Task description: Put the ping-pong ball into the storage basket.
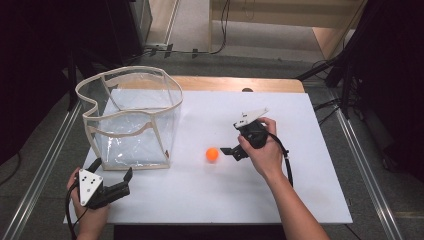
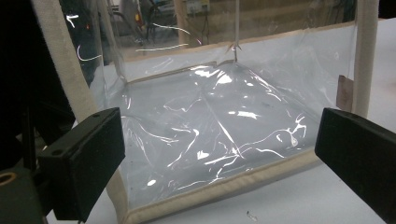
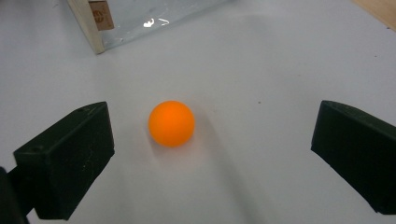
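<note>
An orange ball is seen resting on the white bench, just beside the near right corner of a clear plastic bag edged in cream fabric. The bag is stood upright on the bench with its mouth held wide, and nothing can be made out inside it.

The right claw is held low over the bench on the far side of the ball from the bag, its jaws spread wide and pointed toward the ball. In the right gripper view the ball is framed between the two black jaws, nearer to the jaw at the left of that view, and is touched by neither; the bag's corner, with a small label on it, is seen beyond the ball.

The left claw is held just in front of the bag's near wall, by its left corner, with its jaws also parted and nothing gripped. In the left gripper view the crinkled clear wall and cream bottom seam of the bag are seen between those jaws.
</note>
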### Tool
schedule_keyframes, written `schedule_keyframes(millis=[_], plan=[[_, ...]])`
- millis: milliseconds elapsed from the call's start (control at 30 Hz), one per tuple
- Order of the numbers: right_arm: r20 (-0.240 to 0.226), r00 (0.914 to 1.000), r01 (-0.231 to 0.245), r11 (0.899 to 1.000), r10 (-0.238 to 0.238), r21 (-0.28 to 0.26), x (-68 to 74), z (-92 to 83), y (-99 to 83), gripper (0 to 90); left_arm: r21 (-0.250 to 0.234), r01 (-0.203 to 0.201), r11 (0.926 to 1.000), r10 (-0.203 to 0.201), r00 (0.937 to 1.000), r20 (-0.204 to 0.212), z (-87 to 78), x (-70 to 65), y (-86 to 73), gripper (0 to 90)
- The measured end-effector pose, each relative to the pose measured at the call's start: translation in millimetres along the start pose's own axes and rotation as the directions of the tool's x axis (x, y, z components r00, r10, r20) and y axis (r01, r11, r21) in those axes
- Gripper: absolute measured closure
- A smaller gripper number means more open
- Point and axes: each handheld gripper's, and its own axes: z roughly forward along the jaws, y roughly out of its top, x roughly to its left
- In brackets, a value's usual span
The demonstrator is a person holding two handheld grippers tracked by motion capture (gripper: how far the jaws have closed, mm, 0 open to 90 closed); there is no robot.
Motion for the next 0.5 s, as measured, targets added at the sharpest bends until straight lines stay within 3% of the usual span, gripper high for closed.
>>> schedule_keyframes(millis=[500], plan=[[-0.035, 0.9989, 0.032, 0.998, -0.031, 0.048, 4.9, 15.3, 10.1, 0.0, 0.003, -0.004, 1.0, 0.004, 1.0, 0.001, -0.1, -0.3, 0.1, 2.1]])
